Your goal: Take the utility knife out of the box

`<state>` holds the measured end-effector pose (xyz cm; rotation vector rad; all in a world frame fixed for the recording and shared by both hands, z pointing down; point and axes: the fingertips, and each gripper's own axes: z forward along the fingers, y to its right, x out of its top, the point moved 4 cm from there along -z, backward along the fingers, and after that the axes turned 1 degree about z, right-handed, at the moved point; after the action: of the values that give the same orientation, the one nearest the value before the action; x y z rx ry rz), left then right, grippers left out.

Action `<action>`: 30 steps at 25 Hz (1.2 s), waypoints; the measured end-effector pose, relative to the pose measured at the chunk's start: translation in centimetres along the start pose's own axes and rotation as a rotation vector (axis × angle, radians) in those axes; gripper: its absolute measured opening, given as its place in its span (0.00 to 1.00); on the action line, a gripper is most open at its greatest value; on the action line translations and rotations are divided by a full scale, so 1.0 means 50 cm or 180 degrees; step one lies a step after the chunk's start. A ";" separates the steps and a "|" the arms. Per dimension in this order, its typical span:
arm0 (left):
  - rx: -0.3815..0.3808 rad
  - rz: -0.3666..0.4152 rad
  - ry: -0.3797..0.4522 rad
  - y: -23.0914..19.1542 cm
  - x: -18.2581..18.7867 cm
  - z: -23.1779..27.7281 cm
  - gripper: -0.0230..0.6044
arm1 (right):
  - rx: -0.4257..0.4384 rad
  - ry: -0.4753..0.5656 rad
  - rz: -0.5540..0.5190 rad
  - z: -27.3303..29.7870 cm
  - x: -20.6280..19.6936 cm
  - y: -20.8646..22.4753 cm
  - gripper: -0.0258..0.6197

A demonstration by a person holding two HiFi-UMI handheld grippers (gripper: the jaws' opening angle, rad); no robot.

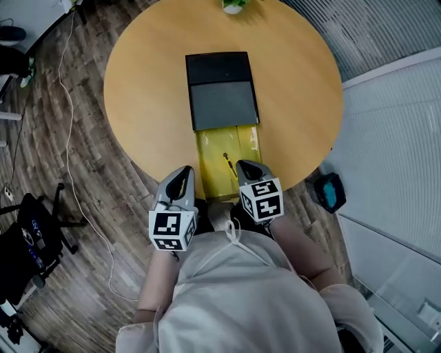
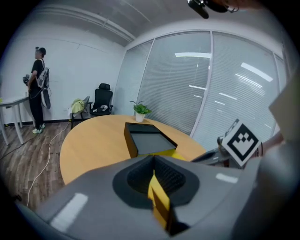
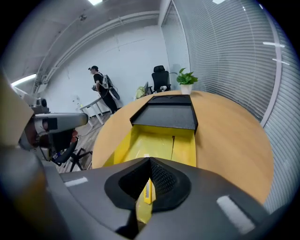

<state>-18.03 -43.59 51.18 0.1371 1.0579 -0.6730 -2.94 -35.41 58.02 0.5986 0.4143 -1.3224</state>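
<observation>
On the round wooden table (image 1: 145,103) lies a black box (image 1: 222,89) whose yellow inner tray (image 1: 212,148) is slid out toward me. The utility knife (image 1: 227,164) lies in the tray, thin and yellowish. My left gripper (image 1: 182,180) hovers shut at the table's near edge, left of the tray, with nothing in it. My right gripper (image 1: 249,169) is shut over the tray's near right corner, also holding nothing. In the right gripper view the knife (image 3: 148,190) shows just below the closed right gripper (image 3: 149,161), with the tray (image 3: 154,140) beyond. The left gripper (image 2: 153,159) points at the box (image 2: 149,140).
A potted plant (image 1: 234,5) stands at the table's far edge. An office chair (image 1: 34,234) and a cable (image 1: 69,138) are on the floor at left. A blue object (image 1: 329,192) sits by the glass wall at right. A person (image 2: 37,89) stands far back.
</observation>
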 end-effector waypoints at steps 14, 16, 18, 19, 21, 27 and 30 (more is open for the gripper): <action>-0.0248 0.0092 -0.0370 -0.034 -0.067 0.081 0.05 | -0.0017 -0.0917 -0.0093 0.128 -0.077 -0.008 0.22; -0.0259 0.0105 -0.0389 -0.034 -0.070 0.080 0.05 | -0.0125 -0.0957 -0.0207 0.131 -0.079 -0.003 0.17; -0.0254 0.0095 -0.0401 -0.037 -0.072 0.080 0.05 | -0.0192 -0.0987 -0.0343 0.135 -0.078 -0.001 0.14; -0.0247 0.0084 -0.0408 -0.039 -0.074 0.080 0.05 | -0.0202 -0.0996 -0.0387 0.137 -0.078 -0.002 0.14; -0.0231 0.0065 -0.0427 -0.042 -0.078 0.079 0.05 | -0.0196 -0.0988 -0.0415 0.138 -0.078 -0.003 0.14; -0.0212 0.0091 -0.0451 -0.036 -0.079 0.081 0.05 | -0.0208 -0.0924 -0.0457 0.135 -0.080 -0.004 0.14; -0.0216 0.0091 -0.0454 -0.028 -0.076 0.081 0.05 | -0.0152 -0.0890 -0.0366 0.130 -0.080 -0.001 0.14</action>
<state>-16.93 -44.69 56.72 0.0445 0.9387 -0.6115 -4.18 -36.37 65.51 0.3470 0.2526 -1.4782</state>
